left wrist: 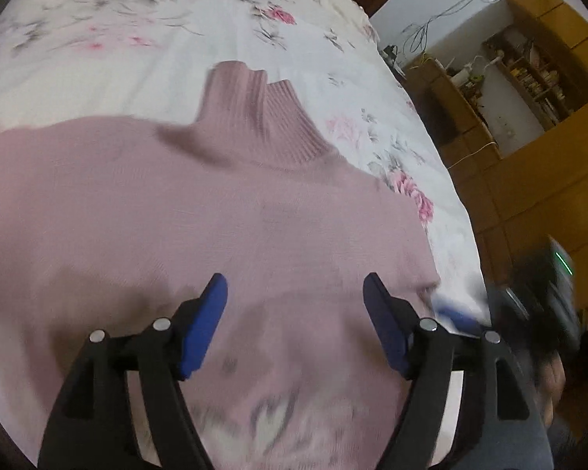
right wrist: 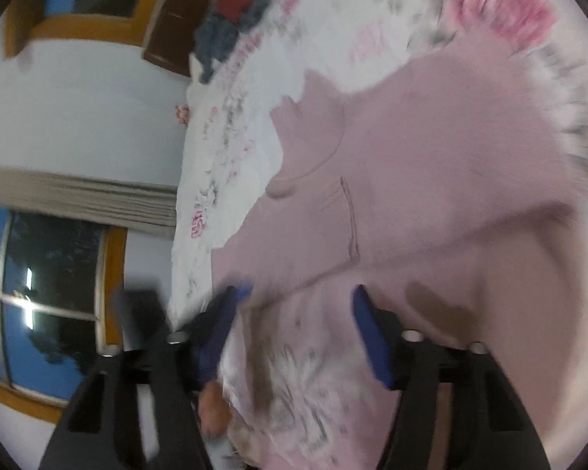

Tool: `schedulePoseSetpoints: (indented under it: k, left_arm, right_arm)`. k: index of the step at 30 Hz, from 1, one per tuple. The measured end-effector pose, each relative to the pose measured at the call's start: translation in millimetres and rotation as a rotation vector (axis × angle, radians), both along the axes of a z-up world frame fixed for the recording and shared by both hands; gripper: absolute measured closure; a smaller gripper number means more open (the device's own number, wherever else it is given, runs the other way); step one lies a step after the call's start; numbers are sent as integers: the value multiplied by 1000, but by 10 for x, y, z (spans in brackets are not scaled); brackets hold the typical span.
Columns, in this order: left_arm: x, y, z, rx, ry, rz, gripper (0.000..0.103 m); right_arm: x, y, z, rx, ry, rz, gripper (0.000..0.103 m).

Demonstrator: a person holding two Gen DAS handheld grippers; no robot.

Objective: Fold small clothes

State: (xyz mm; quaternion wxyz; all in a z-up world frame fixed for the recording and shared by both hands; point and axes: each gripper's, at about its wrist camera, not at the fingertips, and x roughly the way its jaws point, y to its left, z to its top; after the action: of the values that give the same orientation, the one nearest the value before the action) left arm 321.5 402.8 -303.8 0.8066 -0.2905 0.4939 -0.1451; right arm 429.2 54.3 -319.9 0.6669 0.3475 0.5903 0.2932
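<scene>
While the pink sweater (left wrist: 215, 215) lies spread flat on the flowered bed (left wrist: 117, 58), the left tool (left wrist: 294, 297) and right tool (right wrist: 300, 305) hover above its lower part, both spread apart, pinching nothing.

- Floral bedsheet (left wrist: 145, 58) covering the bed.
- Heap of dark blue and red clothes (right wrist: 235, 19) near the bed's far edge.
- Wooden shelving (left wrist: 529, 78) beyond the bed's right edge.
- Window (right wrist: 39, 293), curtain (right wrist: 78, 196) alongside it.
</scene>
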Motion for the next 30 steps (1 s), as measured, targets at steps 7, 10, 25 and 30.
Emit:
schedulePoseSetpoints:
  k: [7, 10, 25, 30]
  left_arm:
    - [-1098, 322, 40, -83, 17, 68, 25]
    - [-1340, 396, -18, -142, 29, 124, 25]
    - [-1443, 717, 359, -172, -5, 225, 25]
    - [-1265, 962, 562, -226, -63, 266, 25]
  right_arm:
    - [587, 465, -671, -57, 157, 40, 54]
    - [610, 598, -765, -89, 179, 44, 56]
    - [741, 436, 654, -169, -105, 95, 97]
    - [791, 21, 1013, -249, -170, 89, 97]
